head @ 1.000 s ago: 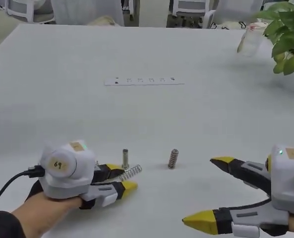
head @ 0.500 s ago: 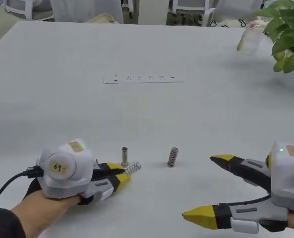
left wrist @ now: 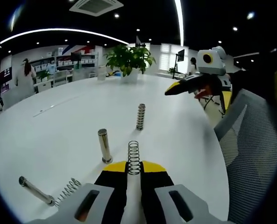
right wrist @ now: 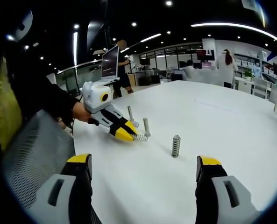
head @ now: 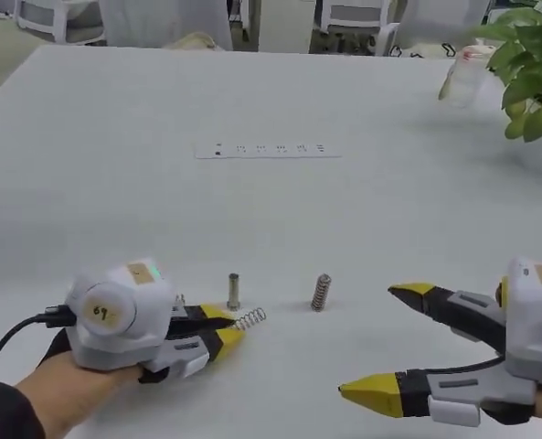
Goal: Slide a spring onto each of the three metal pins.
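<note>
Nearest: right gripper (head: 371,343), jaws wide apart, nothing in them, hovering low over the white table (head: 271,219) at the person's right. No part in the step for now.

Left gripper (head: 229,326) is clamped on a spring (left wrist: 134,157). It grips only the near end. The rest sticks out fwd past the yellow tips, roughly level w/ the table.

By the left gripper's side is a third pin (left wrist: 35,190) w/ a loose spring (left wrist: 68,189) at its foot. It looks upright in the right gripper view, but the fisheye makes its tilt hard to call.

Just beyond the held spring's free end is a bare pin (head: 233,291), upright, apart from the spring, nothing on it.

Further right is a sprung pin (head: 321,293), upright w/ coils down its length, so that one looks done.

Far: power strip (head: 269,149) mid-table, then a blurred bottle (head: 462,73) and potted plant (head: 531,64) at the back right.

Step in hand, IMO: spring no. 2, carried to the bare pin, not yet threaded. So approx 1 of 3 done.

Next move needs:
- Tip the spring from level to vertical, open end down.
- Centre its bore over the pin top, then lower it.
- The pin seems free-standing, so a sideways nudge could topple it.
- Let go only once the coils are over the pin head.
</note>
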`<state>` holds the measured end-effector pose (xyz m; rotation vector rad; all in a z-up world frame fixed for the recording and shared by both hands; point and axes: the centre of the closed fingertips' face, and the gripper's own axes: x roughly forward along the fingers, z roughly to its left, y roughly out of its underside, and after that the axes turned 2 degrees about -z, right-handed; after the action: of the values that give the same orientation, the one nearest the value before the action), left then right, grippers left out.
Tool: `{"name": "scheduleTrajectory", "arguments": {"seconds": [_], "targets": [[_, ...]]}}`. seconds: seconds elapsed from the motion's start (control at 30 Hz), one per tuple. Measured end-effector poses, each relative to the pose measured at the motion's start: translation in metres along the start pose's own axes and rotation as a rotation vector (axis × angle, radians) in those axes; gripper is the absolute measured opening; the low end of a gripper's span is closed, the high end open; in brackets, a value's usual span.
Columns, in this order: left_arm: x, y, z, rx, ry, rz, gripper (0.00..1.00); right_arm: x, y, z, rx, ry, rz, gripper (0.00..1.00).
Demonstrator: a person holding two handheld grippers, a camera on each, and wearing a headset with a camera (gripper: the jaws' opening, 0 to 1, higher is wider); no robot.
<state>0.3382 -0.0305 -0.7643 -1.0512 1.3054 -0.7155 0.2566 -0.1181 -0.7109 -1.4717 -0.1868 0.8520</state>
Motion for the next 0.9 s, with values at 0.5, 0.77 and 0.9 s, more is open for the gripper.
{"name": "scheduleTrajectory", "arguments": {"seconds": [0.5,0.77,0.9], "targets": [[-0.026,-0.041,-0.036,0.099,0.078,-0.087,0.02,0.001,-0.015,0.014,-0.027,-0.053,0.012,0.76],[-0.034,-0.050,-0.052,0.147,0.113,-0.097,0.02,0.004,-0.022,0.025,-0.026,-0.103,0.016,0.61],[-0.038,-0.056,-0.058,0.165,0.124,-0.108,0.02,0.006,-0.029,0.032,-0.018,-0.141,0.008,0.56]]}}
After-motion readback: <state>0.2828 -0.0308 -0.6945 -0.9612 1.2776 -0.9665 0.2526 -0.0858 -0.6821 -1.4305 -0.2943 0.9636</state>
